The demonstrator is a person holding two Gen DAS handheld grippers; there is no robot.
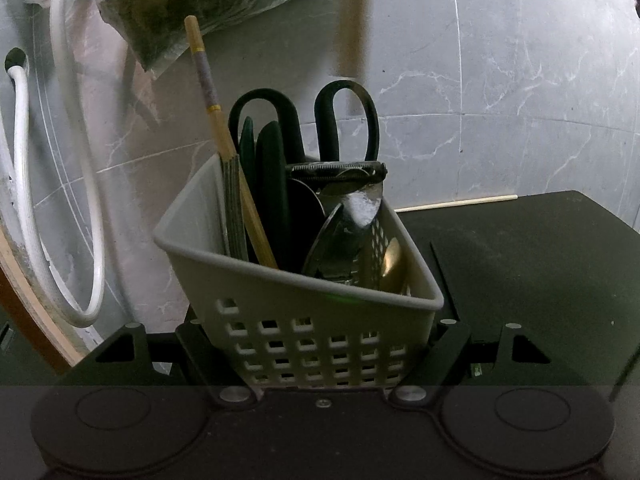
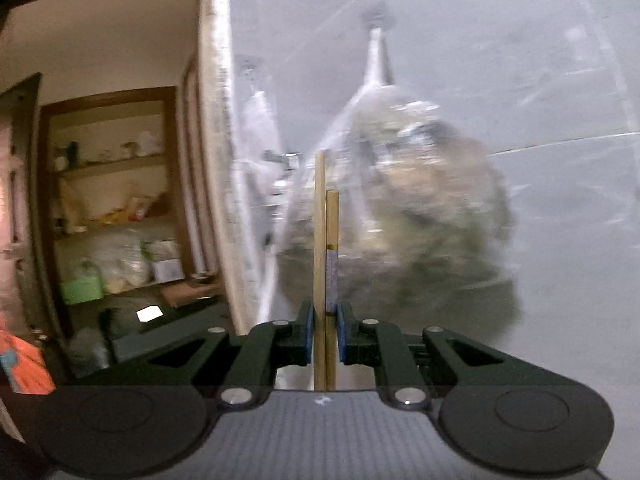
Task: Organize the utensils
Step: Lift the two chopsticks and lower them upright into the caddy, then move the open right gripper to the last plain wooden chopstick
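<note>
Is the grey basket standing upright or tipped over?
Upright. The basket sits with its open rim facing up, between the left tool's fingers, and the scissors and a chopstick stand up out of it.

Left wrist view looks down, close over its claw's basket [image 1: 304, 300]; right looks level at the hanging bag [image 2: 400, 208] both share.

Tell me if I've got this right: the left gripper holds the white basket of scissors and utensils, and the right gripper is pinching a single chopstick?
Not quite. The right wrist view shows the right gripper pinching two chopsticks side by side, not one. The rest holds: the left gripper clamps the white basket with the scissors.
</note>
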